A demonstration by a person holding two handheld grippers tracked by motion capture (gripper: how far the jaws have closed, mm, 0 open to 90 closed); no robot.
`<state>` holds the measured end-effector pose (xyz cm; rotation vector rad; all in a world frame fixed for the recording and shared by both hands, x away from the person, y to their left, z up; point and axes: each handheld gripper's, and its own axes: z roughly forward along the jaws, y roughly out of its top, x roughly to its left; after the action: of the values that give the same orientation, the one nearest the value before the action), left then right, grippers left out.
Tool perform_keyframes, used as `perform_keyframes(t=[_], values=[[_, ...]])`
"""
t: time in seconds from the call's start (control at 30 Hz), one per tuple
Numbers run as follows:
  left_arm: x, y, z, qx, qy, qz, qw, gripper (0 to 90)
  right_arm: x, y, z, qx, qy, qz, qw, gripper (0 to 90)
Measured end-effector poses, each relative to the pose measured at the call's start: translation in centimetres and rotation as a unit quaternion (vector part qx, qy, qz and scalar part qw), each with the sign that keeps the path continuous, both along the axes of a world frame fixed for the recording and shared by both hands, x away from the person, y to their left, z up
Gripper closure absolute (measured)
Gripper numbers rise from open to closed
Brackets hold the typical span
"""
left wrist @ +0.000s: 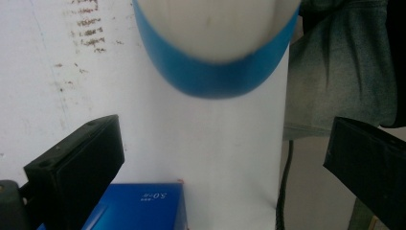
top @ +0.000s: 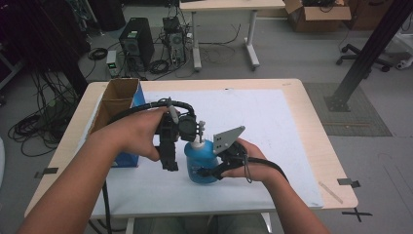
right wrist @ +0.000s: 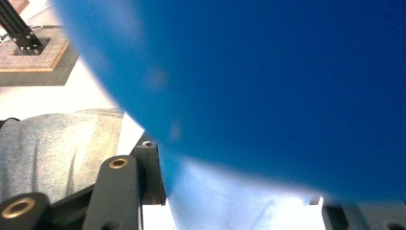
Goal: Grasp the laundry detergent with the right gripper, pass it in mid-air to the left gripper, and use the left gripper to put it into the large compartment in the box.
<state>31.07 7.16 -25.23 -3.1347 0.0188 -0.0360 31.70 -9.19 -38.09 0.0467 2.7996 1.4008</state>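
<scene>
A blue bottle (top: 200,161) with a white nozzle on top stands near the middle of the white mat (top: 253,122). My right gripper (top: 204,170) comes in from the right and is shut on the bottle's body (right wrist: 268,86), one jaw on each side. My left gripper (top: 170,161) hangs just left of the bottle, pointing down and back toward the person. Its jaws stand wide apart (left wrist: 225,148) with nothing between them. In the left gripper view the bottle's rounded body with a blue band (left wrist: 215,76) shows beyond the jaws.
An open cardboard box (top: 117,102) with a blue side (top: 127,159) stands at the table's left, close behind the left hand; a blue box corner (left wrist: 139,206) sits under the left jaw. A black cable (top: 146,107) loops over the left gripper. The mat's right half is bare.
</scene>
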Motion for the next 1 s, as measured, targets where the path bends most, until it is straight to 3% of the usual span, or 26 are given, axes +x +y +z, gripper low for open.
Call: perform_keyframes(t=[0.57, 1.0], values=[[-0.2, -0.9, -0.3, 0.006, 0.002, -0.003, 1.0, 0.2, 0.0, 2.5, -0.6, -0.001, 0.003, 0.003, 1.0, 45.2], [-0.3, -0.8, -1.3, 0.005, 0.006, 0.007, 0.9999, 0.2, -0.1, 4.1, 0.0, 0.007, -0.001, 0.009, 0.9999, 45.0]])
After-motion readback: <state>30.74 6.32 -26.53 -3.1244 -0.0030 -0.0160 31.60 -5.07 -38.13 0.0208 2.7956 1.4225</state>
